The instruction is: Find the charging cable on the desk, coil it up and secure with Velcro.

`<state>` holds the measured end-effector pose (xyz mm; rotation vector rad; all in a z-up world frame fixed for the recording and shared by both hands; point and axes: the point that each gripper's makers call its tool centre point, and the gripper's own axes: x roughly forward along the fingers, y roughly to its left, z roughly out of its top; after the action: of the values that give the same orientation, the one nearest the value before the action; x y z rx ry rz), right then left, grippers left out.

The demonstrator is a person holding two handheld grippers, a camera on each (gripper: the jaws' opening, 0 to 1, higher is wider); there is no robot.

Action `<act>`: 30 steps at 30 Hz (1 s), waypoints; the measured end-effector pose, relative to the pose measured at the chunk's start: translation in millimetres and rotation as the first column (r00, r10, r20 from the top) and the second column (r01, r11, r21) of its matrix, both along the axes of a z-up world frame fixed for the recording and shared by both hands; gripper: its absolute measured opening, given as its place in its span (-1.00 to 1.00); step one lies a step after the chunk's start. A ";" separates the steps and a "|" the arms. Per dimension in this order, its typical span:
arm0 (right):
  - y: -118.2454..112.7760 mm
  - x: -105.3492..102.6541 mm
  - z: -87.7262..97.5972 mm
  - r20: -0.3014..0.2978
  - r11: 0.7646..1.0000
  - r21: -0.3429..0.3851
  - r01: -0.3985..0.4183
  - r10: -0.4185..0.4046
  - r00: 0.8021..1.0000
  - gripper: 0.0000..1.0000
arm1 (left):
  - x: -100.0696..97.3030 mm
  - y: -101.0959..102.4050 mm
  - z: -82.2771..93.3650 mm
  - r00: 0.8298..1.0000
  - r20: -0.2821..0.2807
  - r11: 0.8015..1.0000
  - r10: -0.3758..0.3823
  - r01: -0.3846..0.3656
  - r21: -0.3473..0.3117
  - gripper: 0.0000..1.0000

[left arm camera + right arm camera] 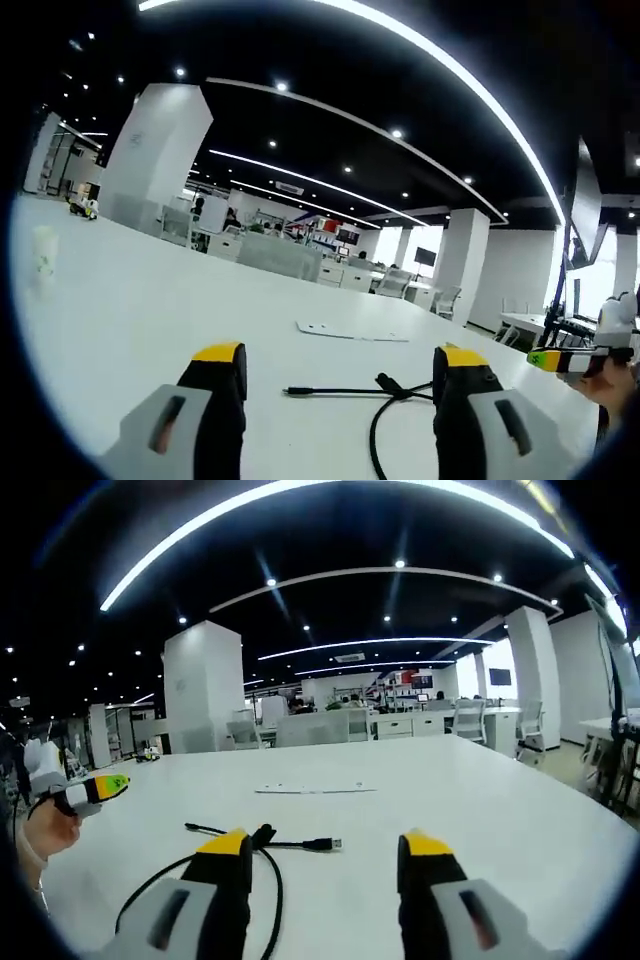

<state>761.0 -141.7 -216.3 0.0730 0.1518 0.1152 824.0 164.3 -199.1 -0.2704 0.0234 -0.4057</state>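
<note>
Lying on one white desk [120, 310]: one black cable [375, 400], uncoiled.

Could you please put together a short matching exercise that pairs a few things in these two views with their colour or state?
Things:
1. charging cable
2. desk
3. left tool
4. flat strip

Descriptions:
A. white, long and thin, lying beyond the cable
B. black, lying loose and uncoiled
C. open, yellow tips apart
D. broad white surface

Pairs: 1-B, 2-D, 3-C, 4-A
</note>
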 end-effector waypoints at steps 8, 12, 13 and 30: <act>7.1 -31.2 8.0 0.060 1.000 0.000 -0.024 0.024 0.998 0.15 | -33.9 -0.8 -8.1 0.999 0.047 1.000 0.019 -0.019 0.013 0.54; 10.9 -48.4 11.3 0.079 0.999 -0.006 -0.034 0.035 0.996 0.16 | -49.9 1.5 -10.9 0.996 0.075 0.999 0.041 -0.043 0.022 0.56; 10.8 -52.7 12.7 0.086 0.999 -0.011 -0.035 0.036 0.996 0.16 | -53.5 2.4 -11.7 0.996 0.076 0.998 0.045 -0.048 0.034 0.56; -3.3 -100.4 12.0 0.115 1.000 -0.002 -0.028 0.028 0.993 0.15 | -116.7 -13.4 -7.6 0.992 0.111 0.997 0.058 -0.064 0.049 0.55</act>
<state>660.6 -145.0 -204.3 0.0634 0.0372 0.1471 707.3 151.0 -206.8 -0.1962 -0.0817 -0.3578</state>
